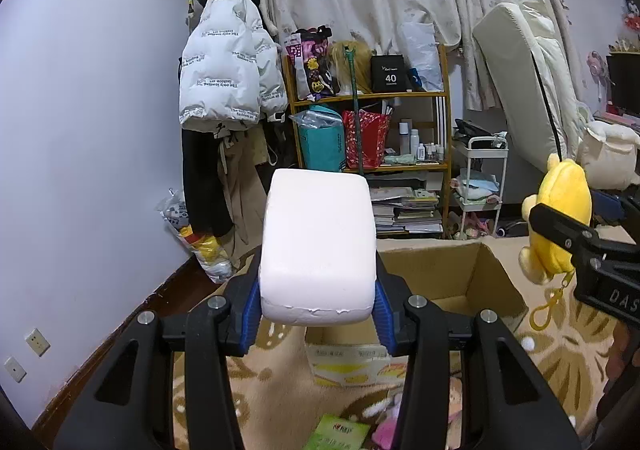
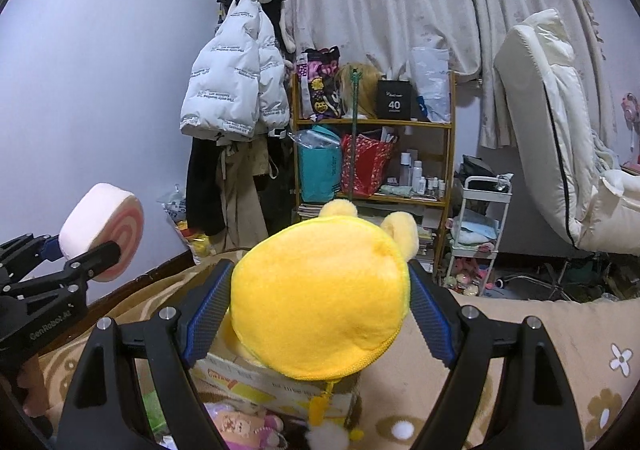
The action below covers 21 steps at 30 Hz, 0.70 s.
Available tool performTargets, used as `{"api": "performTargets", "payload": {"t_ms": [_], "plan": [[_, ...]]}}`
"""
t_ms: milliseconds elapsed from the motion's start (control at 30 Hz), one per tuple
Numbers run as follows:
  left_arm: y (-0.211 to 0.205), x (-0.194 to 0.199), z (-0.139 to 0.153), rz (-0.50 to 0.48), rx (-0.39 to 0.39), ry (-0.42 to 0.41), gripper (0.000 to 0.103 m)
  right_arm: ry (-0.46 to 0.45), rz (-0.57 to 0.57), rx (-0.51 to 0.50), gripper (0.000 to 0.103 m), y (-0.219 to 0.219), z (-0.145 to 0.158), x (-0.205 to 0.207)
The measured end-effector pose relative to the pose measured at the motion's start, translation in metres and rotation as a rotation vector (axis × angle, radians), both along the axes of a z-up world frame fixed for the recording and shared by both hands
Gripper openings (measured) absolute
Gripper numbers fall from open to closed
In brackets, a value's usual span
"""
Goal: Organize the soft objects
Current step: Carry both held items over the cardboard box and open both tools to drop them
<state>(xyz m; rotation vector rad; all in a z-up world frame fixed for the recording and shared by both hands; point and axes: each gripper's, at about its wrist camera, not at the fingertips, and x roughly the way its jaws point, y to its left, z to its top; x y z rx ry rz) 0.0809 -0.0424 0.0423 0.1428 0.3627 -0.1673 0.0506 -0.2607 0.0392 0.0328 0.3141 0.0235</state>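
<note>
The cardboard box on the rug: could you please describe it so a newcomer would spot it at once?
Start at the wooden shelf unit against the curtain, then drop to the patterned rug before it. There sits the cardboard box, flaps open, just beyond the white foam block. It is the only brown open container on the floor.

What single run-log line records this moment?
left gripper: shut on white swirl-ended foam cushion | right gripper: shut on yellow plush pouch | both above open cardboard box
</note>
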Motion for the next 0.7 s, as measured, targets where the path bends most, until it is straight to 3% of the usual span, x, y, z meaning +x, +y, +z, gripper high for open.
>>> {"api": "performTargets", "payload": {"t_ms": [100, 533, 700], "plan": [[-0.005, 0.012, -0.002, -0.014, -0.020, 0.018, 0.045, -0.005, 0.020, -0.006, 0.088, 0.002, 0.001, 0.010], [-0.025, 0.046, -0.036, -0.027, 0.025, 0.101, 0.045, 0.068, 0.044, 0.048, 0.088, -0.006, -0.029, 0.046], [-0.032, 0.058, -0.051, -0.035, 0.035, 0.150, 0.046, 0.116, 0.072, 0.118, 0.088, -0.020, -0.044, 0.060]]}}
